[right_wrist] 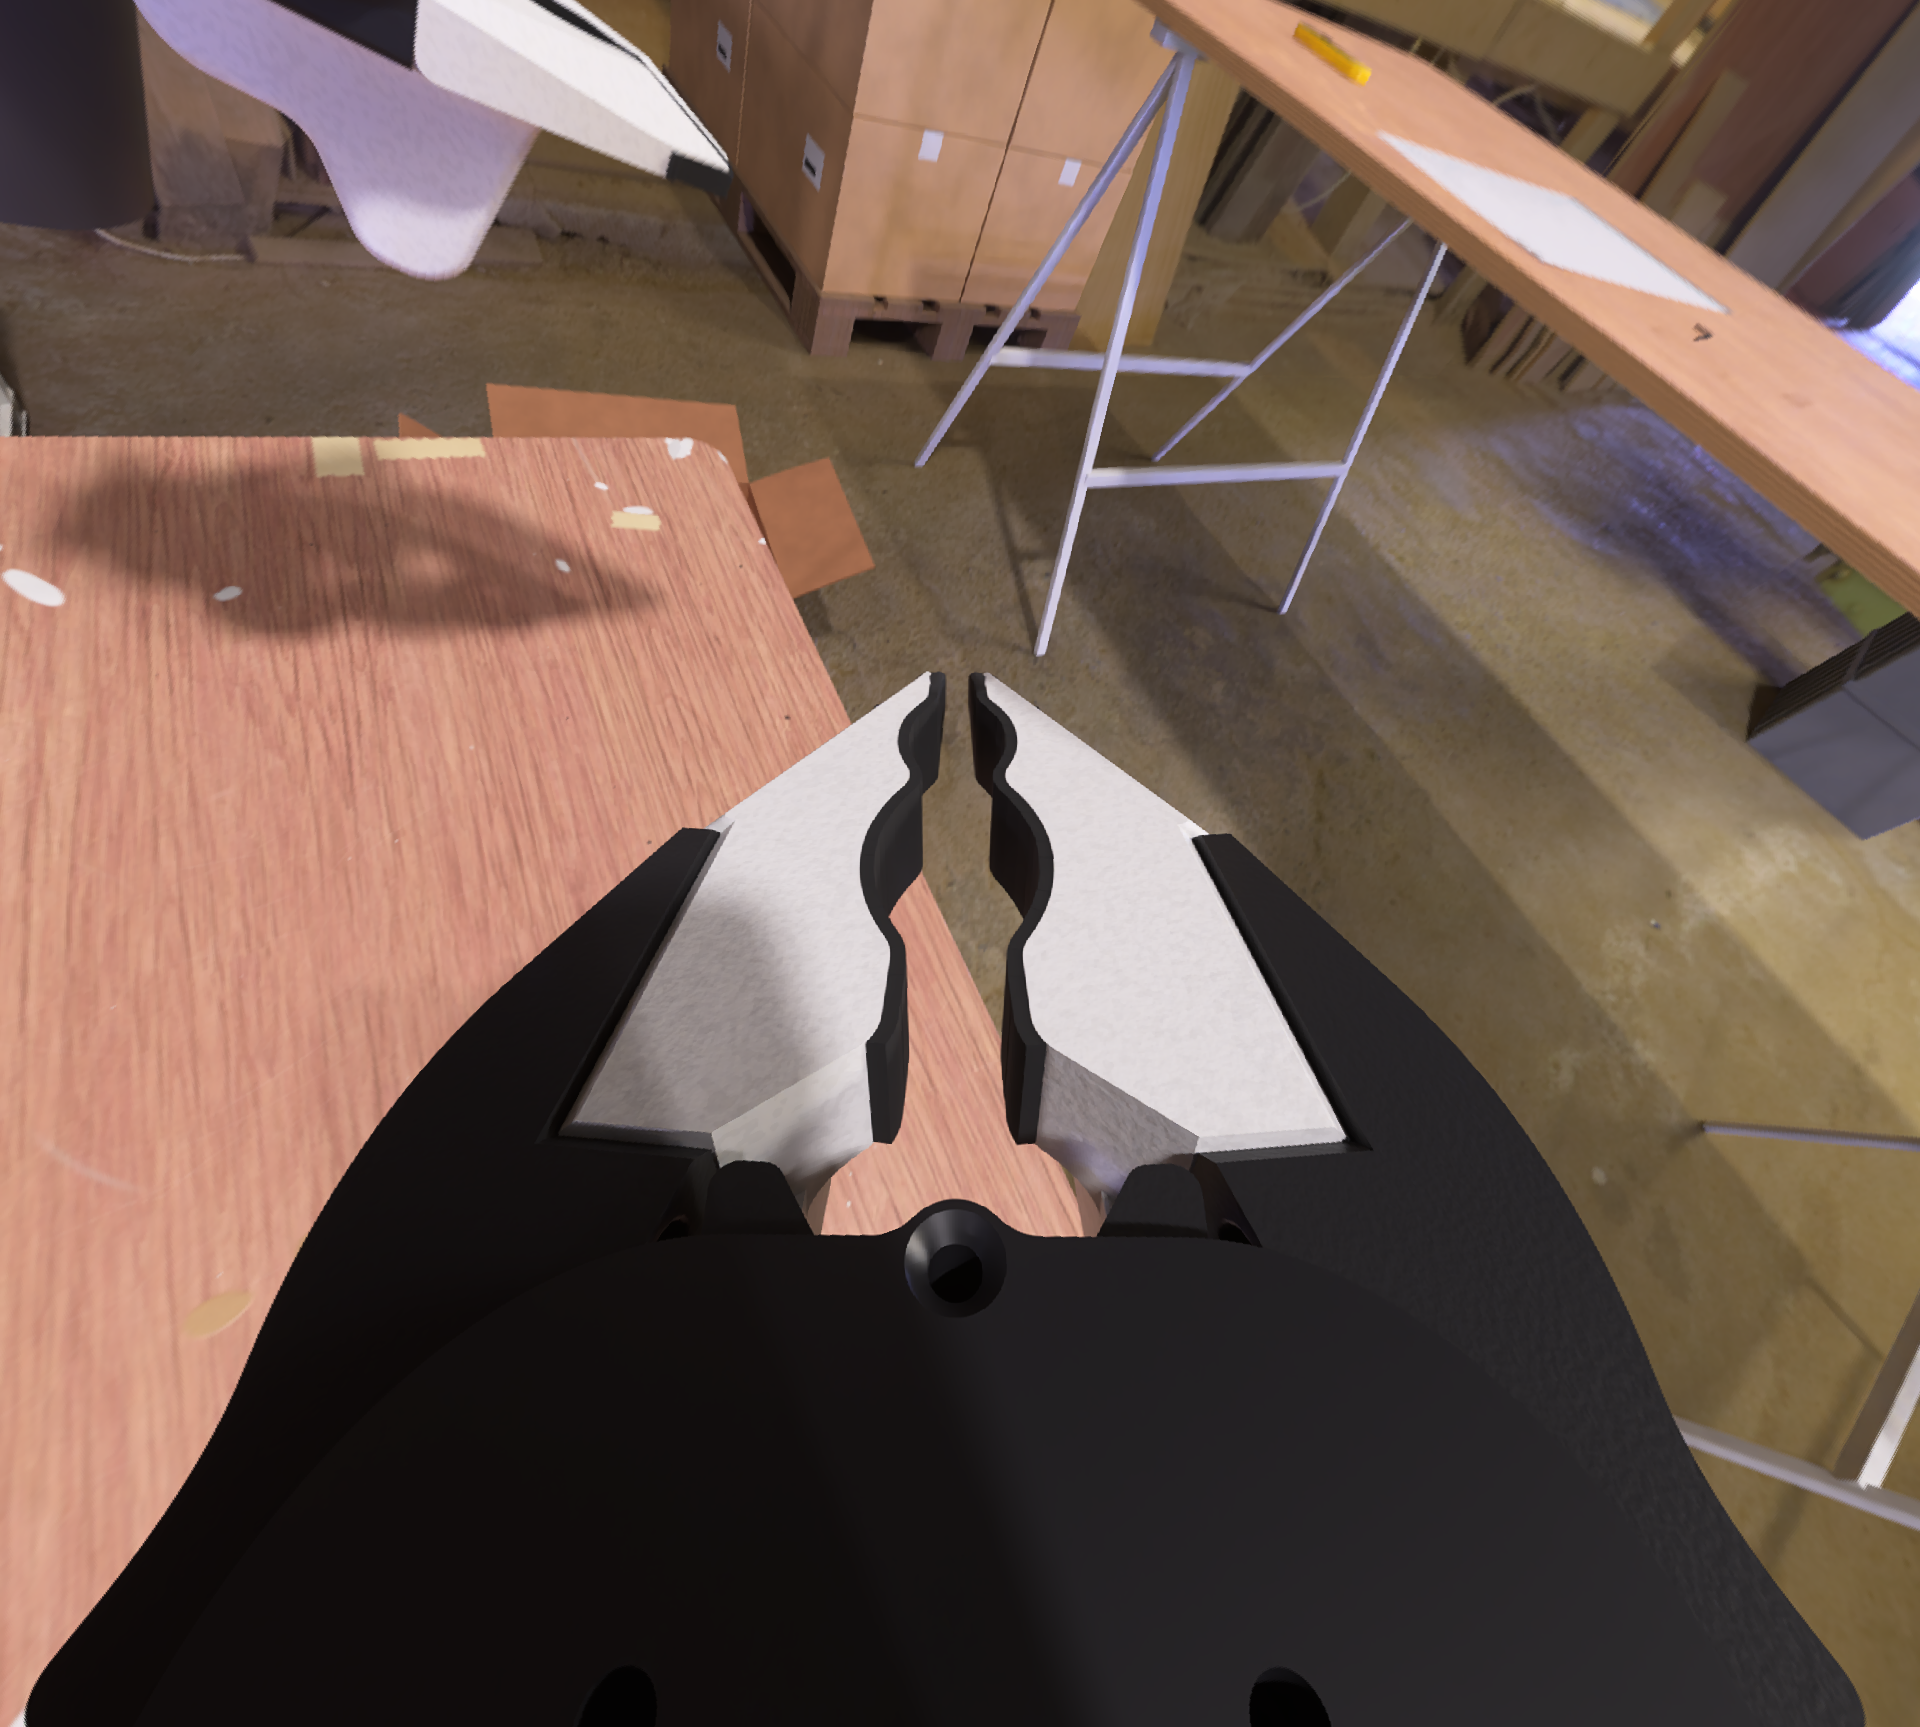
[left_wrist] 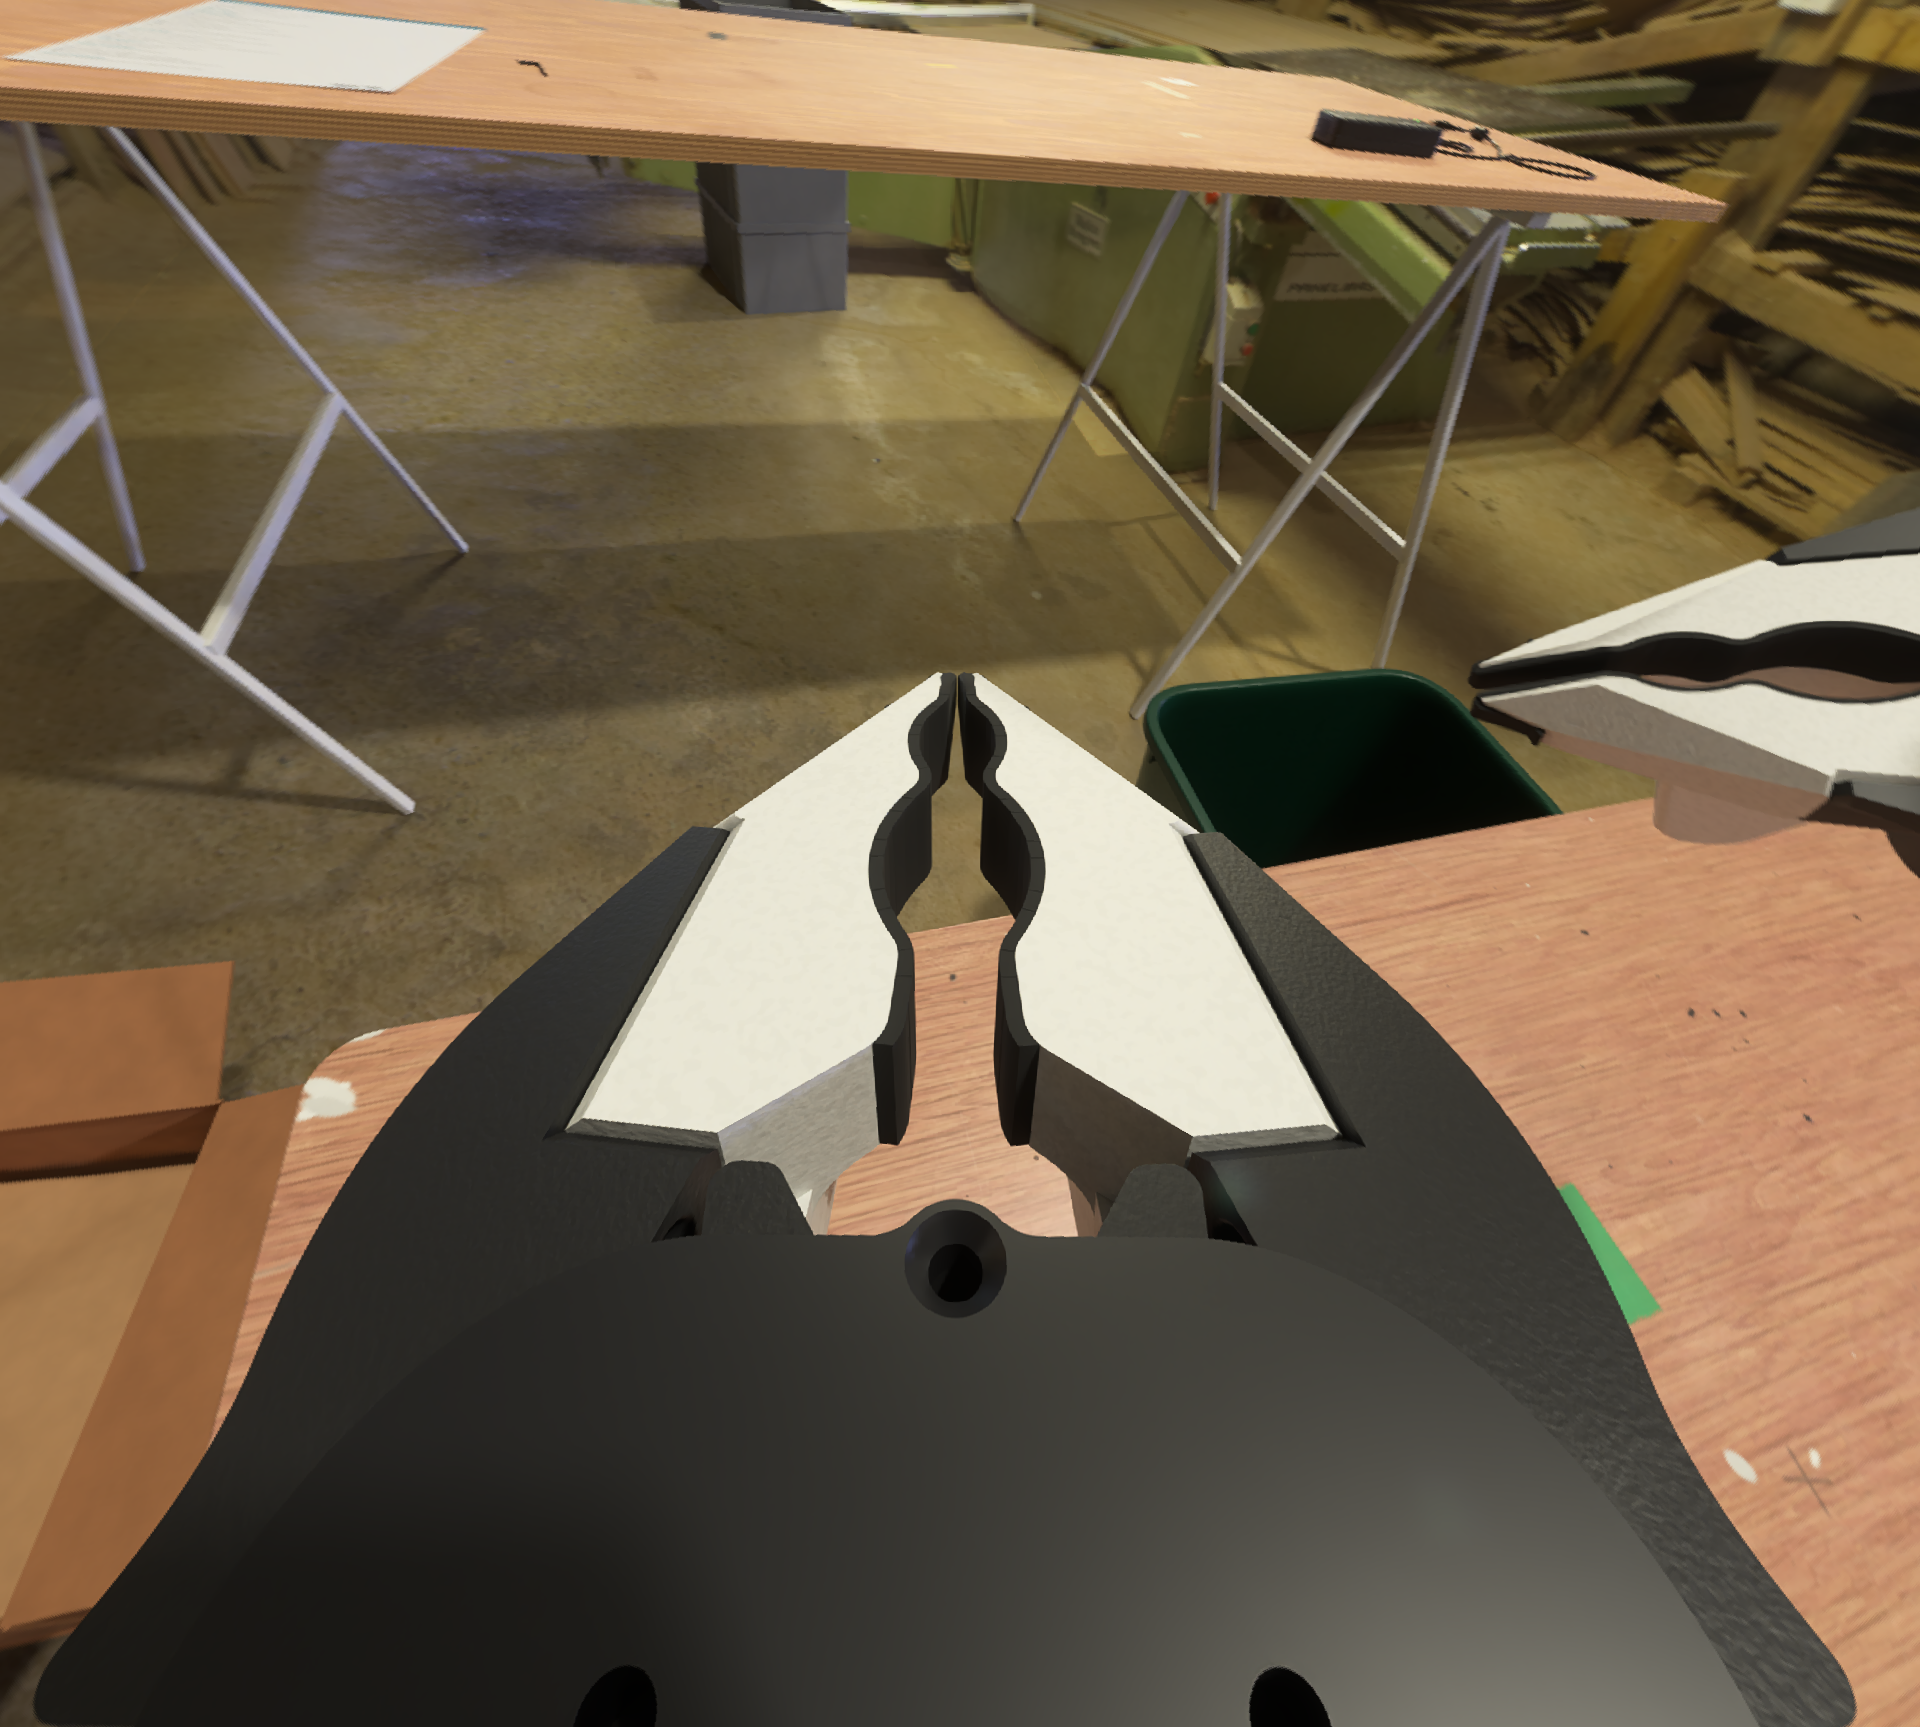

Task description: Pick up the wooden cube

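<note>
No wooden cube shows in either view. My left gripper [left_wrist: 956,685] is shut and empty; it hangs over the far edge of the reddish wooden table [left_wrist: 1558,1002] and points out over the floor. My right gripper [right_wrist: 956,685] is shut and empty, over the right edge of the same table [right_wrist: 312,794]. The right gripper also shows at the right edge of the left wrist view [left_wrist: 1486,680], above the table. The left gripper shows at the top left of the right wrist view [right_wrist: 707,171].
A dark green bin [left_wrist: 1340,763] stands on the floor just past the table. A long trestle table [left_wrist: 831,98] stands farther off with a white sheet [left_wrist: 260,41] and a black box [left_wrist: 1371,129]. Stacked cardboard boxes [right_wrist: 914,67] stand behind. Flat cardboard [left_wrist: 104,1158] lies to the left.
</note>
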